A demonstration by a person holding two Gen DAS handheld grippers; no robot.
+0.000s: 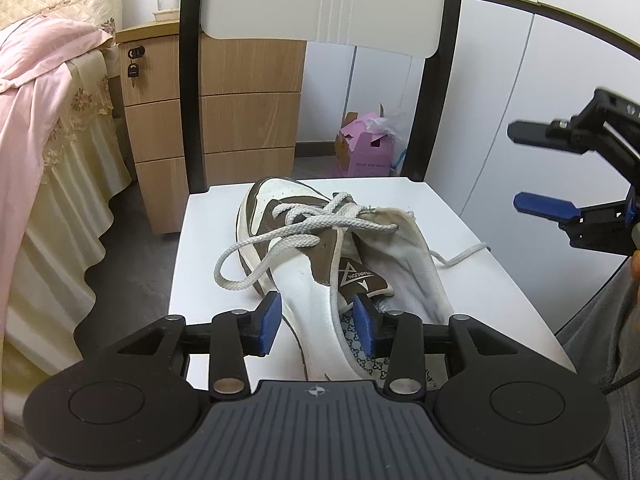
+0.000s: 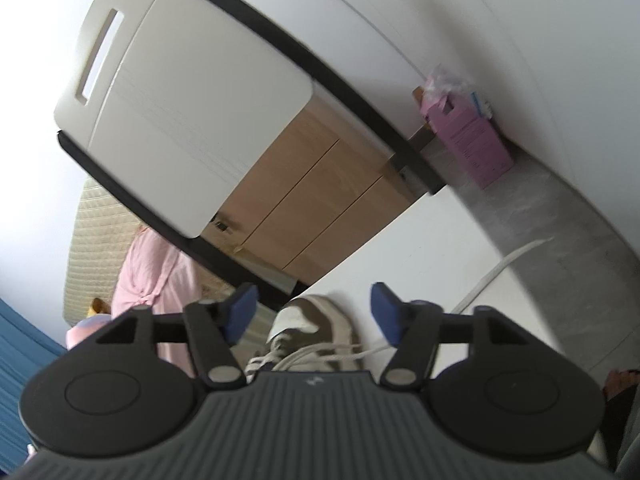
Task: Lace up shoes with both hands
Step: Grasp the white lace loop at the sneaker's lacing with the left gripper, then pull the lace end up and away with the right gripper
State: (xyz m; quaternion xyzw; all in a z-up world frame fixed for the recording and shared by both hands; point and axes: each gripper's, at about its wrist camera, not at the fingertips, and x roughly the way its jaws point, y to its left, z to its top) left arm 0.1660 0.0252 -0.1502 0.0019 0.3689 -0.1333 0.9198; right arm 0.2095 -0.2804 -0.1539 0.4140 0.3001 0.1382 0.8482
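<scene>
Shoe lies on the white seat of a chair, toe toward the chair's back, heel toward the left wrist camera. It is a white and brown sneaker with a brown tongue patch bearing a pale star mark. Its lace is white and loosely crossed over the upper eyelets; one end loops off the shoe's left side onto the seat, the other trails across the seat on the right.

Left claw hovers low over the heel end, its blue pads standing apart on either side of the shoe's near side wall and collar. The pads do not press on the shoe, so the claw is open and holds nothing.

Right claw hangs in the air at the right of the chair, well apart from the shoe, turned on its side so that one finger sits above the other. In its own view the right claw is wide open and empty, with the toe of the shoe and strands of lace below and between its fingers; that view is blurred.

Behind the chair stand a wooden drawer cabinet, a bed with a pink sheet and a pink box on the floor.
</scene>
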